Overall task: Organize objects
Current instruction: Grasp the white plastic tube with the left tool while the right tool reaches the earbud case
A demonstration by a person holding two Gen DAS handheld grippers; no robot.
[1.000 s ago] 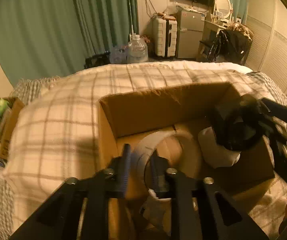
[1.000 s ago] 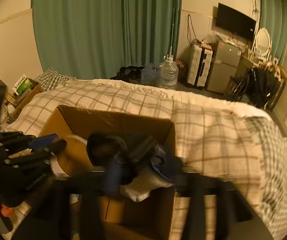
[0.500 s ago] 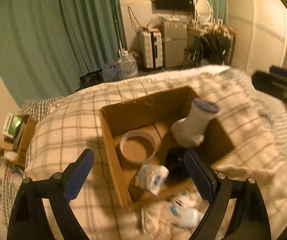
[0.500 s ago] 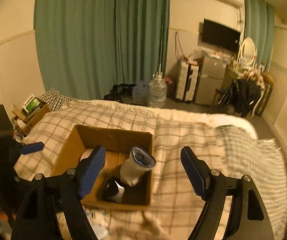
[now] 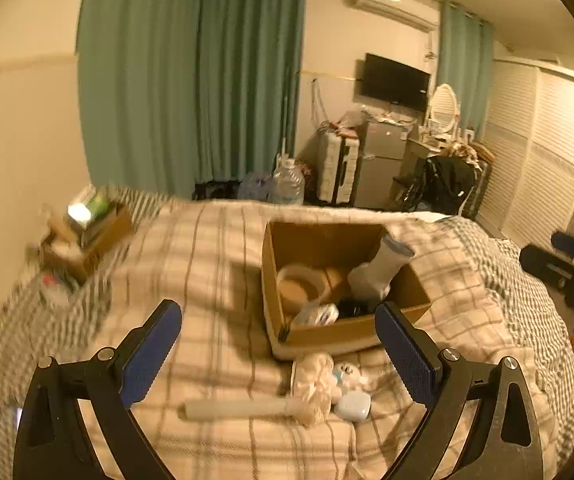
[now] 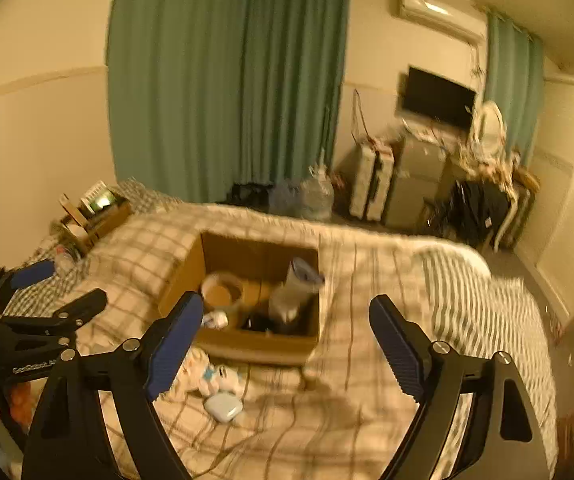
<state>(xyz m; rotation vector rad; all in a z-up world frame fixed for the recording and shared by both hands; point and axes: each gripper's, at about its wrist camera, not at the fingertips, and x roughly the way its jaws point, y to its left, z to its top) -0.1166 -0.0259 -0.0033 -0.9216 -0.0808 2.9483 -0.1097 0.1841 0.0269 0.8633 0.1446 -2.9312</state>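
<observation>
An open cardboard box [image 5: 351, 336] [image 6: 255, 344] sits on the plaid bed. Inside are a tape roll [image 5: 301, 286] [image 6: 223, 290], a white sock standing up [image 5: 379, 272] [image 6: 293, 294], a small white packet [image 5: 317, 314] [image 6: 215, 320] and a dark item [image 5: 353, 308] [image 6: 261, 322]. On the blanket in front of the box lie a pale stick [image 5: 243, 408], a crumpled white cloth [image 5: 313, 380] [image 6: 197, 368] and a small white case [image 5: 353, 406] [image 6: 223, 406]. My left gripper [image 5: 279, 356] is open and empty, back from the box. My right gripper [image 6: 283, 344] is open and empty too.
The plaid blanket [image 5: 191, 280] covers the bed. A box of clutter [image 5: 87, 232] stands at the bed's left. Water jugs [image 5: 287, 184], a suitcase [image 5: 337, 176] and a cabinet stand beyond the bed by green curtains. The other gripper shows at each view's edge [image 5: 567, 264] [image 6: 31, 320].
Both grippers opened, letting go of the tape roll and the sock inside the box, then pulled back and up away from the box. The view now takes in the items lying in front.
</observation>
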